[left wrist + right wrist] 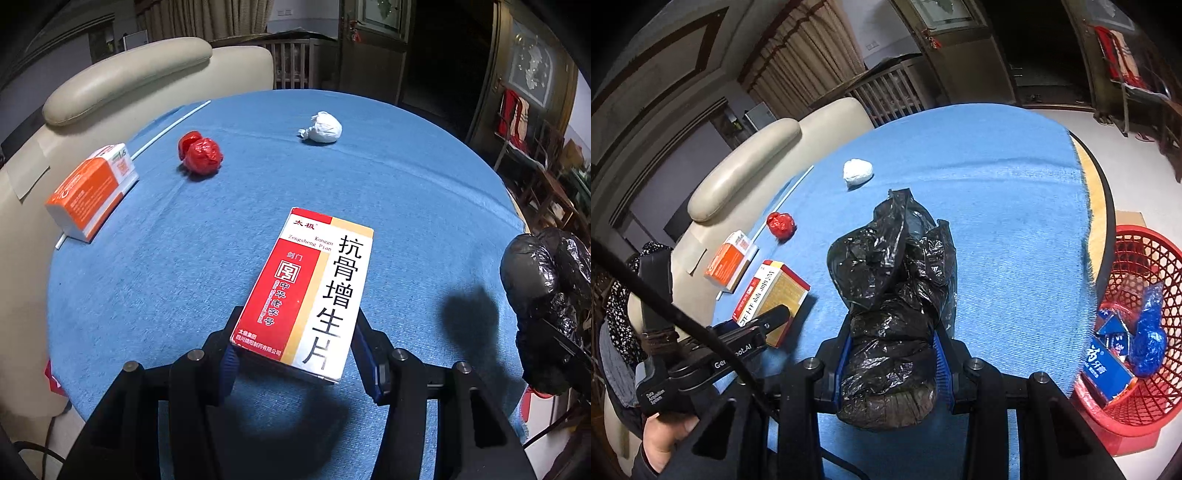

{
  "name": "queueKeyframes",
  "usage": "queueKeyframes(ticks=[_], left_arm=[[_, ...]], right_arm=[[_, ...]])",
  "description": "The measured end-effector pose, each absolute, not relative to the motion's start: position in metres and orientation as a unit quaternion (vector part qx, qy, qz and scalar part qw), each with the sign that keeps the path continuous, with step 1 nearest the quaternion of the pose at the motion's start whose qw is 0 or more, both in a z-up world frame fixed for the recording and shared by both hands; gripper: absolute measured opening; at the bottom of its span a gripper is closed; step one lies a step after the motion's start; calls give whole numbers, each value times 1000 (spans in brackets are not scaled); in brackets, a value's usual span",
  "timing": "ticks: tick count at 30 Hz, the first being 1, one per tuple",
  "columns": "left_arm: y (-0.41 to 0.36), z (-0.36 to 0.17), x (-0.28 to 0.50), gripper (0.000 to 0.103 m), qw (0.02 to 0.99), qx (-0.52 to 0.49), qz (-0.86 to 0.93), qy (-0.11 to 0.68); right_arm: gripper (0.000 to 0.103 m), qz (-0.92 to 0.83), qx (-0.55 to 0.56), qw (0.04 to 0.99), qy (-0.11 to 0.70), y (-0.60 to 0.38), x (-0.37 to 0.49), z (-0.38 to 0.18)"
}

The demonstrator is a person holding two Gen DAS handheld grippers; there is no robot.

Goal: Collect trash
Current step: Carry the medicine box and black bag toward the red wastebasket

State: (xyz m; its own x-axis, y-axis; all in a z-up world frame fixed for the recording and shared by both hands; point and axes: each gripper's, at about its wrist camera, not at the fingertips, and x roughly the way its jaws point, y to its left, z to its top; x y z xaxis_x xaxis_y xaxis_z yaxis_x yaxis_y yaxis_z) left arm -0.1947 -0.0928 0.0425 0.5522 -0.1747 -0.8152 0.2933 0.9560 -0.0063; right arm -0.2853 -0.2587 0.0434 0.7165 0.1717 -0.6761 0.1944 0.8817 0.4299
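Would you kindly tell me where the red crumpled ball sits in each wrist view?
Left wrist: red crumpled ball upper left, on the blue cloth.
Right wrist: left of centre, smaller.
Shared landmark: the orange box lies just to its lower left in both.

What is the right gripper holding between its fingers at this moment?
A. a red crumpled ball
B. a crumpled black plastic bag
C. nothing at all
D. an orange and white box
B: in the right wrist view the right gripper is shut on the crumpled black plastic bag, while the red crumpled ball and the orange and white box lie on the blue tablecloth.
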Motion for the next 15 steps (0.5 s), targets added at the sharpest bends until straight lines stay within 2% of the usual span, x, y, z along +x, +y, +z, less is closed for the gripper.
queueKeyframes(ticks=[6, 15], left_arm=[[-98, 46, -201, 56, 879, 68, -143, 449], [-146, 60, -222, 56, 877, 108, -181, 432]], right_arm=[[40, -19, 247, 897, 366, -264, -301, 48], [40, -65, 279, 902, 323, -307, -344, 59]])
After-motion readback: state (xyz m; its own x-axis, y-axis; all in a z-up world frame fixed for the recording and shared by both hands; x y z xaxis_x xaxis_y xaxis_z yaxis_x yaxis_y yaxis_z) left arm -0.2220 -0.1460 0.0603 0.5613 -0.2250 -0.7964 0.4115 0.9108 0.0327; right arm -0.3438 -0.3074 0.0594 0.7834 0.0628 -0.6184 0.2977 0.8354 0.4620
